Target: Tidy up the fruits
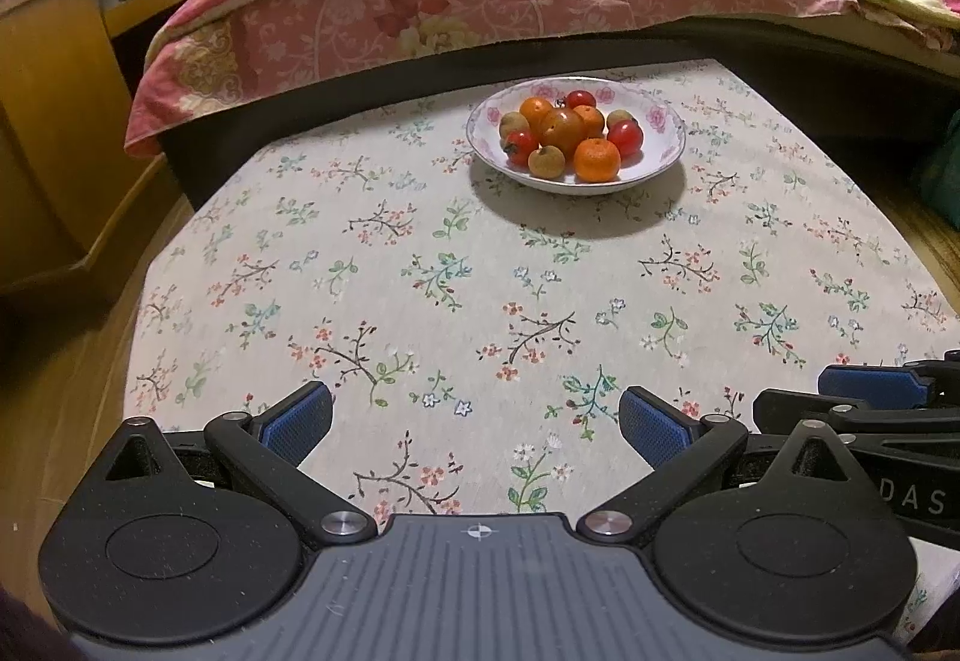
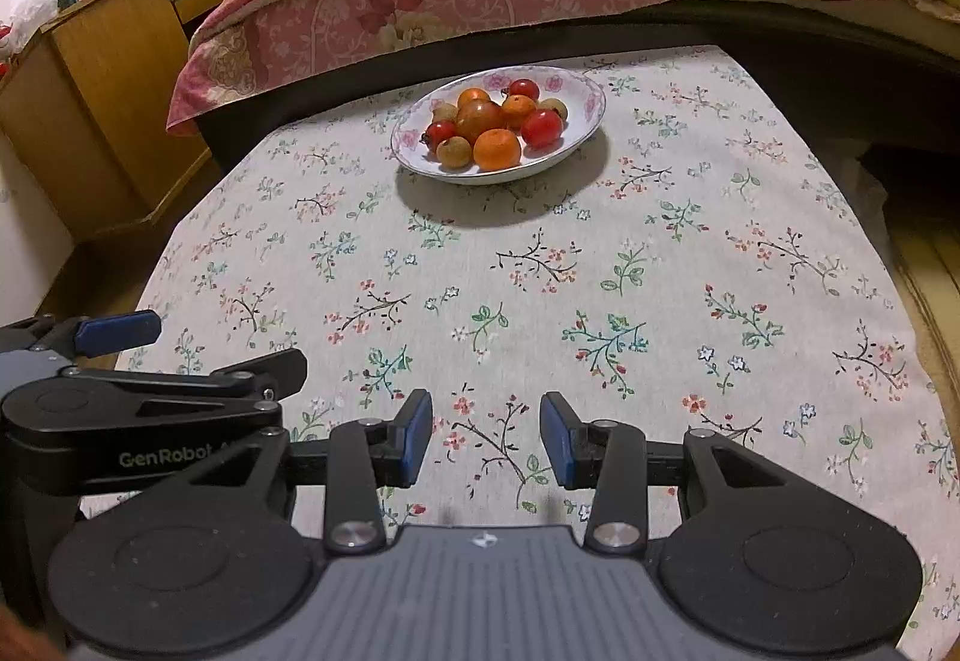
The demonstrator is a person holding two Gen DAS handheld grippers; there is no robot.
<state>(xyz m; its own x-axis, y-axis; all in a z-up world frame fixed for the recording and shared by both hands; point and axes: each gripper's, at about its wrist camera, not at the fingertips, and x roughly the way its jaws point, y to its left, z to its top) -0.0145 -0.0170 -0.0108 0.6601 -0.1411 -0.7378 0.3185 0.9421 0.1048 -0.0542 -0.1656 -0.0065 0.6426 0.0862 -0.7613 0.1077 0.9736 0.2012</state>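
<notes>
A white bowl with a pink flower rim (image 1: 663,154) (image 2: 585,118) stands at the far side of the table, heaped with fruit: orange mandarins (image 1: 596,159) (image 2: 497,149), red tomatoes (image 1: 626,137) (image 2: 542,127), tan longans (image 1: 546,161) (image 2: 453,151) and a brownish round fruit (image 1: 562,128) (image 2: 479,117) on top. My left gripper (image 1: 477,424) hovers over the near part of the table, open wide and empty. My right gripper (image 2: 486,436) hovers beside it with a narrower gap, nothing between its blue pads. Each gripper appears at the edge of the other's view.
A floral tablecloth (image 1: 420,271) (image 2: 660,271) covers the table. Behind it runs a bed with a pink flowered quilt (image 1: 372,19) (image 2: 420,7). A wooden cabinet (image 1: 54,79) (image 2: 114,79) stands at the left.
</notes>
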